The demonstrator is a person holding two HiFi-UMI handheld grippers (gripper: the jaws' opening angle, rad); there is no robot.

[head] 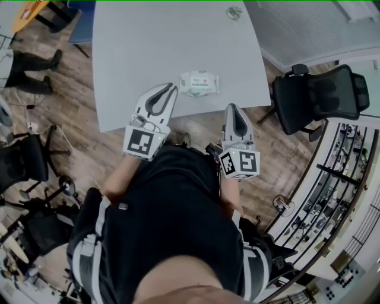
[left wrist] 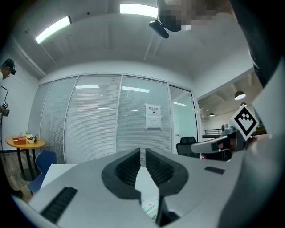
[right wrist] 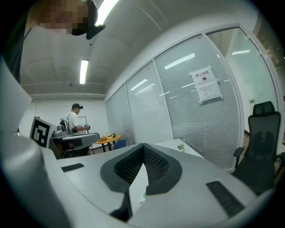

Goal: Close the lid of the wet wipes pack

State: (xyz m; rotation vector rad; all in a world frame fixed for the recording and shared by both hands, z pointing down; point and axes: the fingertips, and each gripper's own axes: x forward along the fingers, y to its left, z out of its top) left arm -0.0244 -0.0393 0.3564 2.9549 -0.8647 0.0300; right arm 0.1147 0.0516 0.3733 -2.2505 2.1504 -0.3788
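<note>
The left gripper (head: 171, 90) and right gripper (head: 233, 108) are both held closed on nothing at the near edge of the table (head: 154, 41), and the wet wipes pack (head: 199, 83) is seen lying flat just beyond their tips, roughly between them.

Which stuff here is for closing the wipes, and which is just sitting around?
For the job: wet wipes pack, left gripper, right gripper.

Just around: small plant, black office chair, table under the pack.
</note>
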